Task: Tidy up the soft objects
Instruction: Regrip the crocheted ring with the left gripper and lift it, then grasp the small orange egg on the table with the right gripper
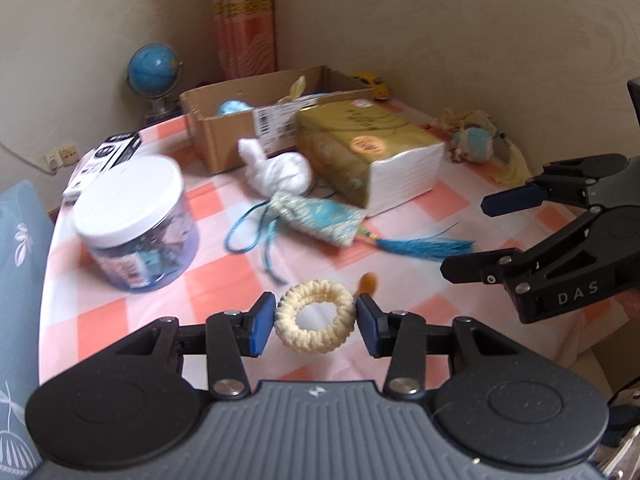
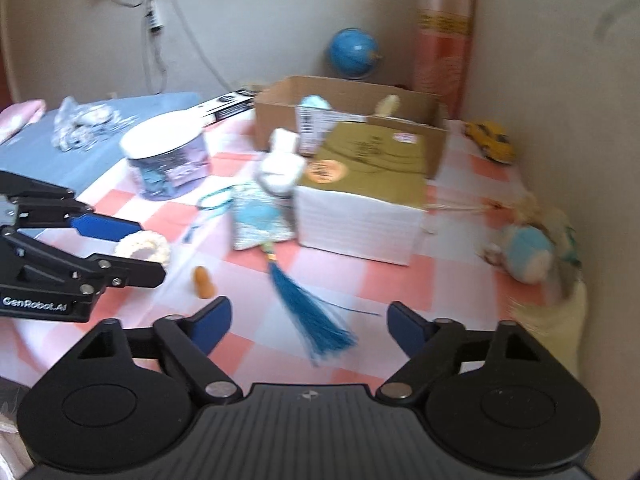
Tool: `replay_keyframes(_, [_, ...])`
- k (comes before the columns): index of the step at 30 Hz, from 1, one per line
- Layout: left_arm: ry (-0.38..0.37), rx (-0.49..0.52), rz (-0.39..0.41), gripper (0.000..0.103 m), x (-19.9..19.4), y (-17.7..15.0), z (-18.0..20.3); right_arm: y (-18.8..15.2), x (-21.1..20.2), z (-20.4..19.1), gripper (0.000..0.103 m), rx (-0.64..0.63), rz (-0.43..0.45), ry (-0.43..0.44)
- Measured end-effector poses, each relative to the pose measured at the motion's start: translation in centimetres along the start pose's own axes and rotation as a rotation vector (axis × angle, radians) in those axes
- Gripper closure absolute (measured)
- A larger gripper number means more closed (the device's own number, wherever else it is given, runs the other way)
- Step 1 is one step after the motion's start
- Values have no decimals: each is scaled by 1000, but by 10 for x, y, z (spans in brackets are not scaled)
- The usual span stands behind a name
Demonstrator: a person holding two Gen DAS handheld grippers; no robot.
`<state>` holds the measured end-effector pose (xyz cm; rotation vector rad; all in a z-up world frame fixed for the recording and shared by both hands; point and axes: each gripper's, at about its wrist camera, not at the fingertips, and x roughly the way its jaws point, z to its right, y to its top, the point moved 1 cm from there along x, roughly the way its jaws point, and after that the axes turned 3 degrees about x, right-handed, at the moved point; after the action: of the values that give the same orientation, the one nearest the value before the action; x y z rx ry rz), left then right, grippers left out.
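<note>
My left gripper [image 1: 315,324] holds a cream knitted ring [image 1: 316,317] between its blue pads, just above the checked tablecloth; the ring also shows in the right wrist view [image 2: 143,245]. My right gripper [image 2: 309,326] is open and empty above the blue tassel [image 2: 314,320] of a blue sachet [image 1: 320,218]. A white cloth bundle [image 1: 280,170] lies behind the sachet. A small plush [image 2: 528,252] lies at the right by the wall. The cardboard box [image 1: 224,128] at the back holds a few soft items.
A gold tissue pack [image 1: 372,152] lies in front of the box. A clear jar with a white lid [image 1: 136,220] stands at the left. A small orange piece [image 2: 203,282] lies near the ring. A globe [image 1: 154,72], a yellow toy car [image 2: 490,140] and a black carton [image 1: 108,158] sit at the table's edges.
</note>
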<state>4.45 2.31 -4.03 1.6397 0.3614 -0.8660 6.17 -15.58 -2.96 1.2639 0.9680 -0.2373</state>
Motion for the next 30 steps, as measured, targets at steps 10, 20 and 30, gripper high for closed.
replay_keyframes(10, [22, -59, 10, 59, -7, -13, -27, 20, 25, -41, 25, -138, -8, 44])
replay_keyframes(20, [29, -87, 29, 59, -12, -18, -43, 45, 43, -53, 34, -169, -34, 88])
replay_keyframes(30, [16, -78, 18, 59, -7, -19, -45, 15, 45, -58, 62, -145, -90, 108])
